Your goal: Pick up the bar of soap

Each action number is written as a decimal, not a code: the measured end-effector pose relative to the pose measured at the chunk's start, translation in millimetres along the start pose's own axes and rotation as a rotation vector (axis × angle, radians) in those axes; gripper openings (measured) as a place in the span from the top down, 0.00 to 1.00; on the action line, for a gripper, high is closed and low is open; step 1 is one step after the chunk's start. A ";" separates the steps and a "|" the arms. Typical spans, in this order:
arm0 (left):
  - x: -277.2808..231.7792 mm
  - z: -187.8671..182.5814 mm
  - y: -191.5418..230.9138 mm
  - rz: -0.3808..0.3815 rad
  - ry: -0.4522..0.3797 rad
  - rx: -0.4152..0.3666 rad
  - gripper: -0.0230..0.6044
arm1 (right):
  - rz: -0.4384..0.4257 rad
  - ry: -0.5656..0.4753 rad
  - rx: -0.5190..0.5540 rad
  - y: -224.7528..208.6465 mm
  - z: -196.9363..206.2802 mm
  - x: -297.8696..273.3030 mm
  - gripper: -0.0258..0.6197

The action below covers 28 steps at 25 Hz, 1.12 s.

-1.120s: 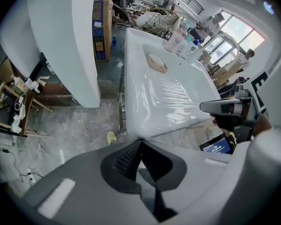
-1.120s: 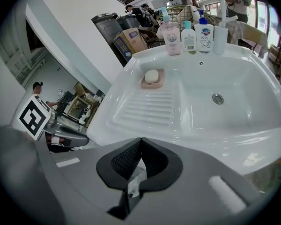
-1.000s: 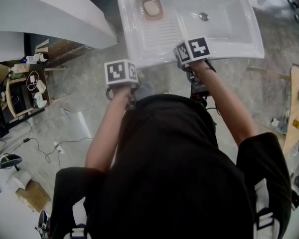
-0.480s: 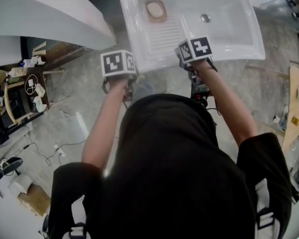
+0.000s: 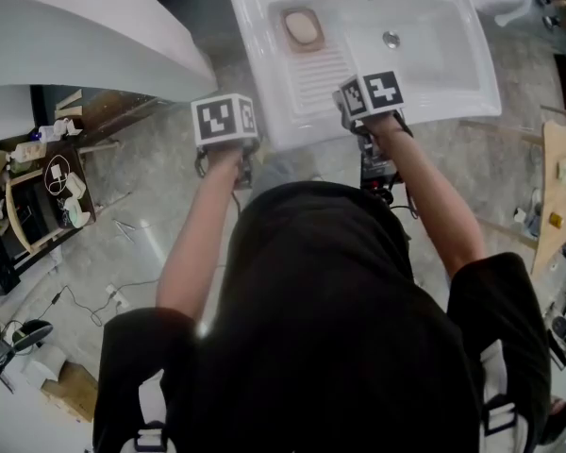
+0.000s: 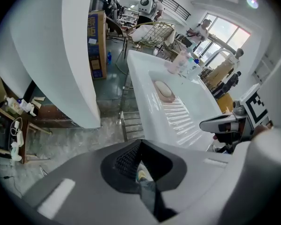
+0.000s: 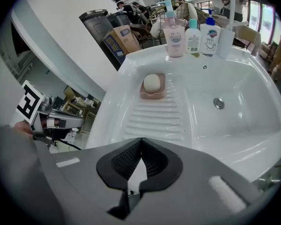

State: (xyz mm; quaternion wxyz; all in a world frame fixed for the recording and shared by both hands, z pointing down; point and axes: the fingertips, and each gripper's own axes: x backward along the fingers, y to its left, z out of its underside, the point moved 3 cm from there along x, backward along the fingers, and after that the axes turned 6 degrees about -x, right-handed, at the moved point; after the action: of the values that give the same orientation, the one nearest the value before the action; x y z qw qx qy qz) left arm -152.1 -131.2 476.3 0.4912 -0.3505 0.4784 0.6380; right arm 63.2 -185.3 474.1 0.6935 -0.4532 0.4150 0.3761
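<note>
Head view: the risk is clenched jaws nudging the slick soap [image 5: 303, 28] off its dish [image 5: 288, 13] into the sink [image 5: 434, 59]; it lies well ahead of both grippers. Left gripper view: left gripper [image 6: 139, 146] clenched, empty, soap far ahead, slightly right. Right gripper view: right gripper [image 7: 140, 146] clenched, empty, soap straight ahead, well apart

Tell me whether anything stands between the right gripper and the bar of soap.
Nothing visible does. Between the right gripper, jaws shut, and the bar of soap in its pink dish lies only the bare ribbed drainboard.
</note>
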 end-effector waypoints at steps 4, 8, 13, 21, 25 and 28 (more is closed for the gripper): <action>-1.5 -9.9 5.4 0.018 0.003 -0.019 0.97 | 0.008 -0.007 -0.011 3.5 -11.5 -0.5 0.94; -5.6 -20.7 18.0 0.038 0.007 -0.041 0.97 | 0.016 -0.018 -0.020 11.5 -25.6 -8.5 0.94; -11.3 -31.2 34.2 0.057 0.006 -0.066 0.97 | 0.042 -0.035 -0.023 19.5 -41.8 -13.5 0.94; -27.0 -36.0 41.7 0.075 0.004 -0.075 0.97 | 0.049 -0.080 -0.043 18.7 -55.1 -16.3 0.94; -33.8 -44.4 35.7 0.073 0.000 -0.084 0.97 | 0.041 -0.094 -0.043 11.9 -62.9 -16.2 0.94; -35.6 -52.8 29.6 0.064 -0.001 -0.095 0.97 | 0.038 -0.103 -0.042 3.8 -70.0 -12.0 0.94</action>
State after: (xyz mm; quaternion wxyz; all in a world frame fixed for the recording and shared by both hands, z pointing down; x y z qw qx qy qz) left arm -172.1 -193.8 501.2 0.4537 -0.3576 0.4584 0.6753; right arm 38.9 -251.7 466.7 0.6969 -0.4396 0.3793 0.4209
